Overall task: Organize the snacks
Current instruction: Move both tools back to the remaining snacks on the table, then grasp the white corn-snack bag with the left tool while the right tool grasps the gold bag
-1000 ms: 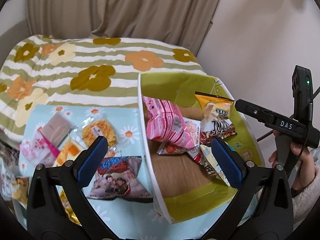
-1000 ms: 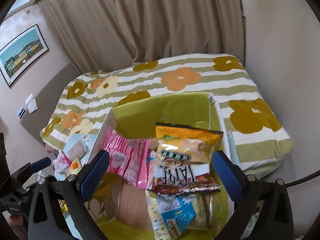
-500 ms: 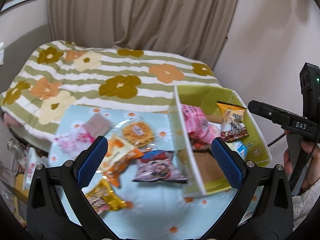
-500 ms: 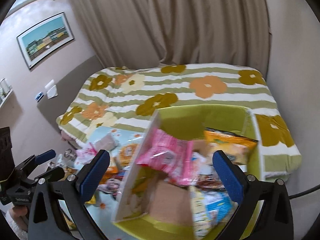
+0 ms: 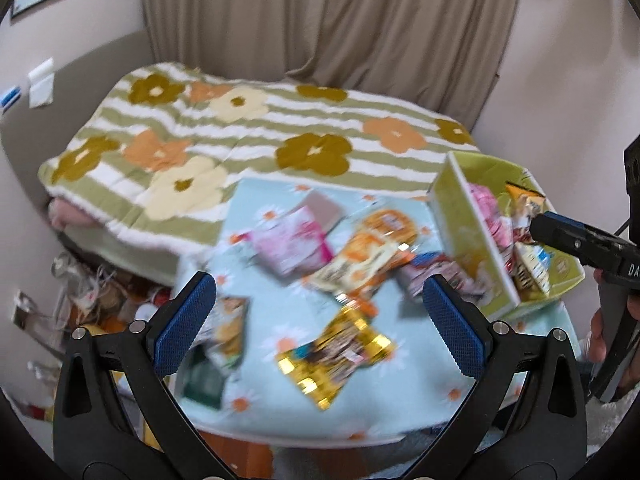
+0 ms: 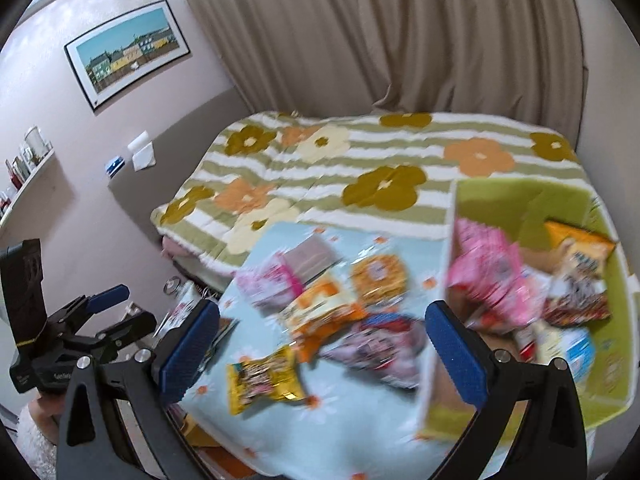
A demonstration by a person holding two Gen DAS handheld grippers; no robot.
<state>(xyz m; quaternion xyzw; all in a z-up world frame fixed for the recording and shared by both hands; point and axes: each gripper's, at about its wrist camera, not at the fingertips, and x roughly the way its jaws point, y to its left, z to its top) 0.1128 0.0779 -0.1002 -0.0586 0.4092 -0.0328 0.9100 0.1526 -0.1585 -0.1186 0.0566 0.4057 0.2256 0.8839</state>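
Both grippers are held empty above the near edge of the table, the left gripper [image 5: 320,316] and the right gripper [image 6: 322,340] each with its jaws spread wide. Nearest to them a gold packet [image 5: 334,354] is seen lying on the daisy-print tablecloth [image 5: 400,412]; beyond it an orange packet [image 5: 370,258], a pink packet [image 5: 290,242] and others are scattered loose. To the right the green box [image 6: 608,364] is already partly filled. A fresh pick appears to be in hand: one gripper would need to be lowered over a packet, probably the gold one, and closed on an edge.
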